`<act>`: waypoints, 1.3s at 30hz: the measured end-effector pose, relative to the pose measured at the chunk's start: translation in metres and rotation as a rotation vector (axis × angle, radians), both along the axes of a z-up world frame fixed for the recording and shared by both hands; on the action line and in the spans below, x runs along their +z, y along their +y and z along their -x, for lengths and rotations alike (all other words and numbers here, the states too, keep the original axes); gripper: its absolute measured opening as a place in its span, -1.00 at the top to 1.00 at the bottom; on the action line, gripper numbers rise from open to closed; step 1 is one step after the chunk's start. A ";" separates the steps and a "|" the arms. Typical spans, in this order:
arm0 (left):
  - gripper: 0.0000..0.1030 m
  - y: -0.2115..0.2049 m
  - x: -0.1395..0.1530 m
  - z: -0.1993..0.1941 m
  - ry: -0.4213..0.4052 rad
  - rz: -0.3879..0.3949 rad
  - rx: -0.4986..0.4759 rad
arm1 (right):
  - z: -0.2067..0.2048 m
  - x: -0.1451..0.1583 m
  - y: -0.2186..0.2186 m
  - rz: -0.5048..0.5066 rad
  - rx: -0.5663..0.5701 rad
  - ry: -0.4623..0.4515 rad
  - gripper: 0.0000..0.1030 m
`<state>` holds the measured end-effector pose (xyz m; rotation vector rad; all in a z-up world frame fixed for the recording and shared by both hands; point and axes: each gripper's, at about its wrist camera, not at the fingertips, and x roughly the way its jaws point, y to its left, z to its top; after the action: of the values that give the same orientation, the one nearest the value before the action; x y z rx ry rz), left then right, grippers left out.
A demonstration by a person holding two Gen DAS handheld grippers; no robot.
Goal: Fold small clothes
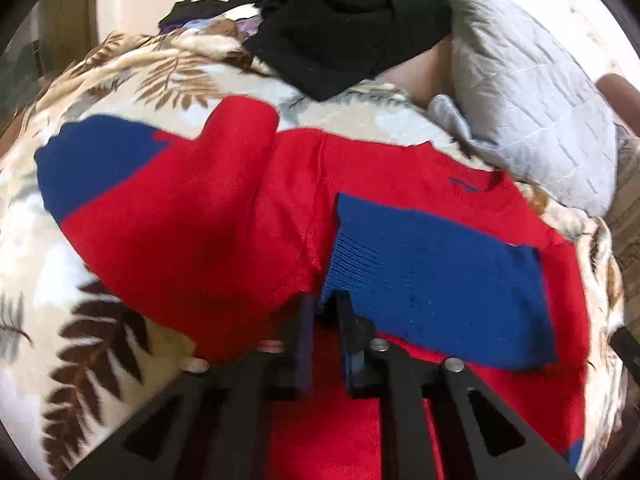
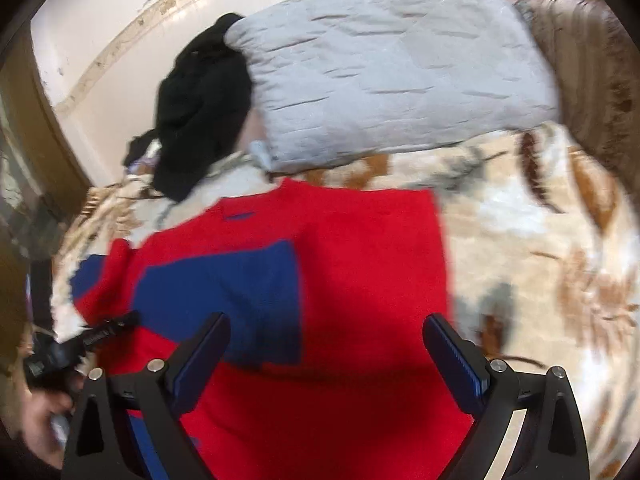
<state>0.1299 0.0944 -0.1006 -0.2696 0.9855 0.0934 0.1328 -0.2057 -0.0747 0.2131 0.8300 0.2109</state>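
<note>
While the left tongs (image 1: 324, 312) pinch the sweater (image 2: 360, 280) with one sleeve (image 1: 440, 264) folded over, the right tongs (image 2: 324, 344) gape above it, so folding seems half done.

Right gripper (image 2: 326, 346) spread wide above red-and-blue sweater (image 2: 360, 280) on leaf-print blanket (image 2: 540, 260), perhaps not touching.

Red knitted sweater with blue ribbed-knit panels (image 1: 248, 216): matt, fine ribbing on blue cuff cloth. Plush leaf-print blanket in cream and brown (image 1: 52, 280): fuzzy, soft nap, matt. Grey quilted pillow (image 2: 392, 80): stitched cloth, creased, dull. Crumpled black cloth garment (image 1: 344, 20): matt, smooth weave. Left tongs (image 1: 324, 332): matt black plastic arms, shiny round metal pins, blue pad faces. Right tongs (image 2: 326, 360): same black matt plastic, blue ridged pads (image 2: 454, 360), bright metal pins.
</note>
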 end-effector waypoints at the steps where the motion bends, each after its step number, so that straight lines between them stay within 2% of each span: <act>1: 0.05 0.006 0.009 0.002 -0.013 0.007 0.003 | -0.006 -0.006 0.000 -0.008 -0.001 0.011 -0.92; 2: -0.05 0.017 0.021 0.009 -0.067 0.024 0.011 | -0.013 -0.016 -0.002 -0.019 -0.009 0.045 -0.92; 4: -0.61 0.049 0.046 0.026 -0.189 0.032 0.073 | -0.021 -0.039 -0.008 -0.097 -0.011 0.132 -0.92; 5: -0.71 0.071 0.051 0.029 -0.225 0.034 0.127 | -0.020 -0.049 -0.013 -0.130 -0.014 0.138 -0.92; 6: -0.73 0.105 0.053 0.033 -0.251 0.054 0.220 | -0.016 -0.053 -0.014 -0.133 -0.006 0.108 -0.92; 8: -0.73 0.158 0.042 0.028 -0.217 0.139 0.348 | -0.007 -0.058 -0.010 -0.111 0.029 0.034 -1.00; 9: -0.71 0.198 0.027 0.024 -0.168 0.220 0.439 | -0.006 -0.059 -0.007 -0.099 0.024 0.039 -0.99; 11: -0.70 0.247 0.005 0.016 -0.118 0.358 0.545 | -0.007 -0.058 0.001 -0.048 0.023 0.047 -0.99; 12: -0.58 0.263 -0.006 0.016 -0.105 0.398 0.584 | -0.008 -0.058 0.004 -0.026 0.025 0.048 -0.99; 14: -0.54 0.280 -0.010 0.011 -0.132 0.421 0.595 | -0.006 -0.059 0.008 0.005 0.025 0.040 -1.00; 16: -0.49 0.283 -0.005 -0.002 -0.125 0.373 0.571 | -0.005 -0.060 0.006 0.013 0.024 0.038 -1.00; 17: -0.39 0.284 -0.006 -0.008 -0.113 0.341 0.566 | -0.005 -0.060 0.005 0.016 0.023 0.037 -1.00; 18: 0.01 0.288 -0.010 -0.012 -0.086 0.309 0.567 | -0.004 -0.060 0.006 0.023 0.023 0.035 -1.00; 19: 0.51 0.290 -0.012 -0.016 -0.036 0.245 0.575 | -0.007 -0.061 0.007 0.028 0.023 0.034 -1.00; 20: 0.60 0.290 -0.013 -0.019 -0.017 0.209 0.575 | -0.006 -0.061 0.007 0.033 0.023 0.033 -1.00; 22: 0.84 0.291 -0.007 -0.017 -0.026 0.212 0.556 | -0.007 -0.062 0.008 0.042 0.021 0.031 -1.00; 25: 0.87 0.280 0.015 -0.012 -0.079 0.120 0.526 | -0.008 -0.063 0.009 0.053 0.020 0.029 -1.00; 26: 0.87 0.265 0.034 -0.008 -0.125 0.058 0.494 | -0.009 -0.063 0.009 0.053 0.019 0.028 -1.00; 27: 0.87 0.256 0.045 -0.008 -0.164 0.028 0.465 | -0.009 -0.063 0.009 0.051 0.019 0.028 -1.00; 28: 0.87 0.232 0.068 -0.003 -0.224 -0.034 0.416 | -0.009 -0.063 0.008 0.047 0.019 0.027 -1.00; 31: 0.86 0.169 0.117 0.002 -0.351 -0.131 0.273 | -0.010 -0.064 0.009 0.051 0.019 0.028 -1.00; 34: 0.86 0.090 0.150 0.006 -0.426 -0.173 0.090 | -0.010 -0.064 0.010 0.065 0.019 0.031 -0.99; 37: 0.87 0.014 0.152 0.004 -0.429 -0.159 -0.078 | -0.012 -0.064 0.010 0.069 0.022 0.038 -1.00; 39: 0.87 -0.038 0.142 0.002 -0.412 -0.136 -0.181 | -0.012 -0.062 0.008 0.059 0.023 0.044 -1.00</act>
<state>0.1283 0.0563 0.0409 -0.0675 0.5867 -0.0595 0.1451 -0.1972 -0.1367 0.1536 0.8815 0.2040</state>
